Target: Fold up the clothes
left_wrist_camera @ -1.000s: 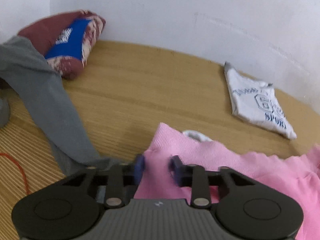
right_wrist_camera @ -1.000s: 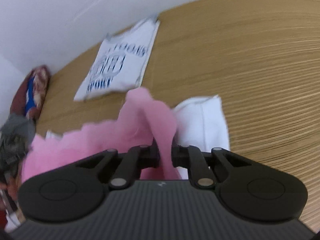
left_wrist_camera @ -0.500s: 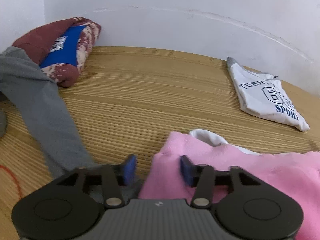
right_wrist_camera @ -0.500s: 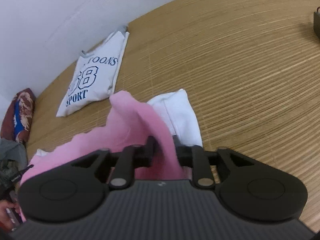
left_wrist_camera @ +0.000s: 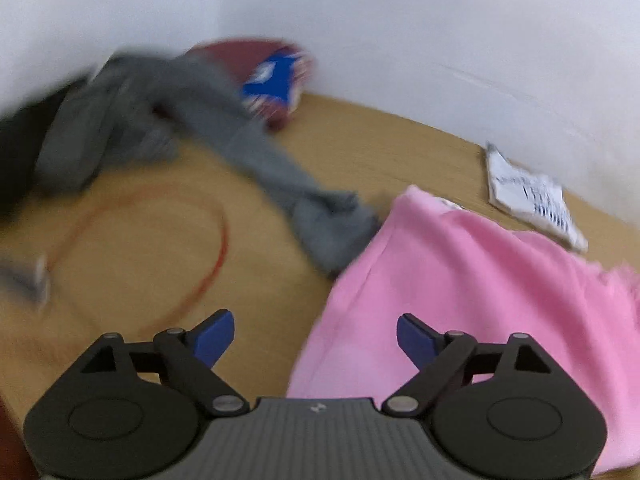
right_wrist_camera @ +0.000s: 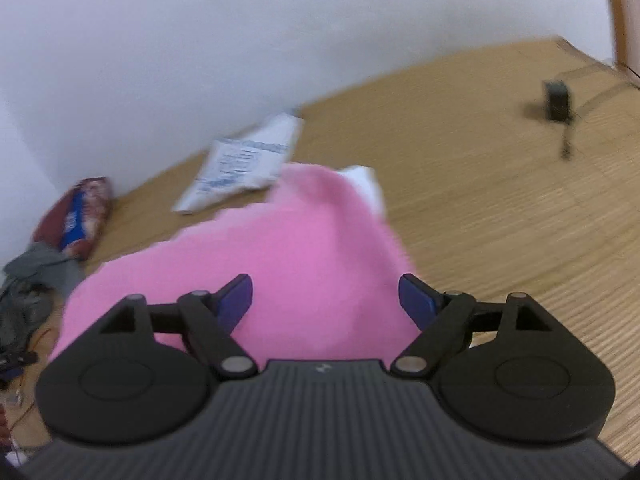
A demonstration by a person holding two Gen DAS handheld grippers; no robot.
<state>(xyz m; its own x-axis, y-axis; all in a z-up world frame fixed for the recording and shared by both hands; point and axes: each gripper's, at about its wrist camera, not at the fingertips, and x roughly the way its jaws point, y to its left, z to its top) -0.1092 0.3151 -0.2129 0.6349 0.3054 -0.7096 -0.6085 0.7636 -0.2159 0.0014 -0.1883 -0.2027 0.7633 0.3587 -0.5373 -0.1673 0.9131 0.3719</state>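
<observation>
A pink garment (left_wrist_camera: 472, 292) lies spread on the wooden table, with a white piece (right_wrist_camera: 366, 184) showing under its far edge. It also fills the middle of the right wrist view (right_wrist_camera: 288, 264). My left gripper (left_wrist_camera: 316, 338) is open and empty, just above the garment's left edge. My right gripper (right_wrist_camera: 326, 300) is open and empty, over the garment's near right part. A folded white printed T-shirt (left_wrist_camera: 532, 200) lies beyond the pink garment near the wall, and shows in the right wrist view (right_wrist_camera: 244, 164).
A grey garment (left_wrist_camera: 240, 148) trails from a heap at the left toward the pink one. A maroon and blue bundle (left_wrist_camera: 272, 76) sits by the wall. A red cord (left_wrist_camera: 200, 276) loops on the table. A small dark object (right_wrist_camera: 556, 100) stands far right.
Both grippers opened and let go of the pink garment, which now lies flat. Both pulled back and up; the left view swung left, showing more of the grey heap.
</observation>
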